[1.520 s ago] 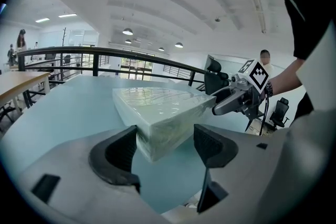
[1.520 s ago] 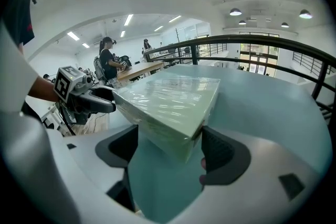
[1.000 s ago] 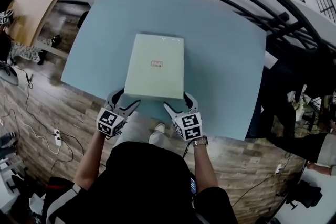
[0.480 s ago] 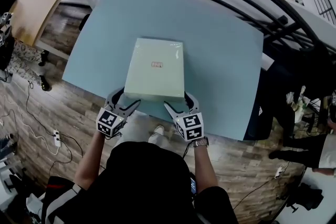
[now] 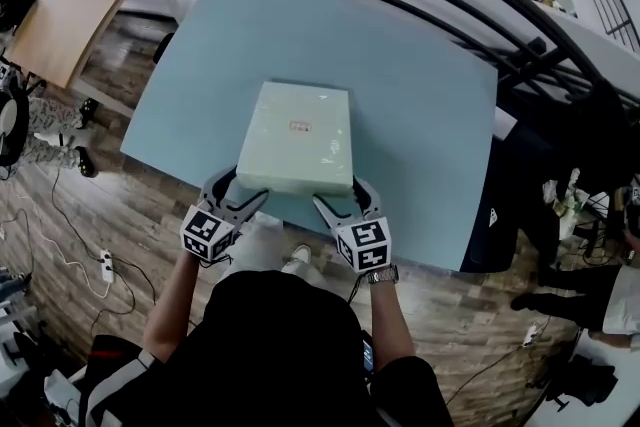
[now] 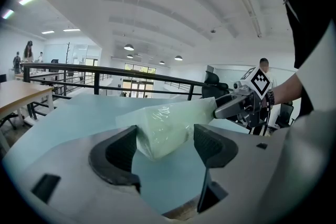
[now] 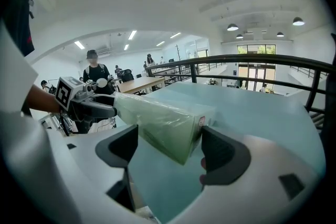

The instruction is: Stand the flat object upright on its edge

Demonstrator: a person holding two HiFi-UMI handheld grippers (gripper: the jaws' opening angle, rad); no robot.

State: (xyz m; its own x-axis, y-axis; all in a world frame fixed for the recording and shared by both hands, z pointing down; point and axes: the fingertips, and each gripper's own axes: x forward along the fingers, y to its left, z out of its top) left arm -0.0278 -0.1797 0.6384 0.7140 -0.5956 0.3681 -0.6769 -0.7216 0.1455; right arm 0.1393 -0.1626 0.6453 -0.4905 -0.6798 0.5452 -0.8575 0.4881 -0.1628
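A light blue tabletop (image 5: 420, 115) is filling most of the head view. A pale green flat box (image 5: 298, 150), wrapped in clear film, is lying on it near the person's edge. Its broad face is pointing up, and its near edge is looking slightly raised off the surface. The left gripper (image 5: 243, 190) is reaching in at the box's near left corner and the right gripper (image 5: 340, 195) at its near right corner. Each gripper's own view is showing its fingers spread wide, with a corner of the box sitting between them and not clamped. A small red label (image 5: 300, 126) is showing at the middle of the top face, its writing too small to read.
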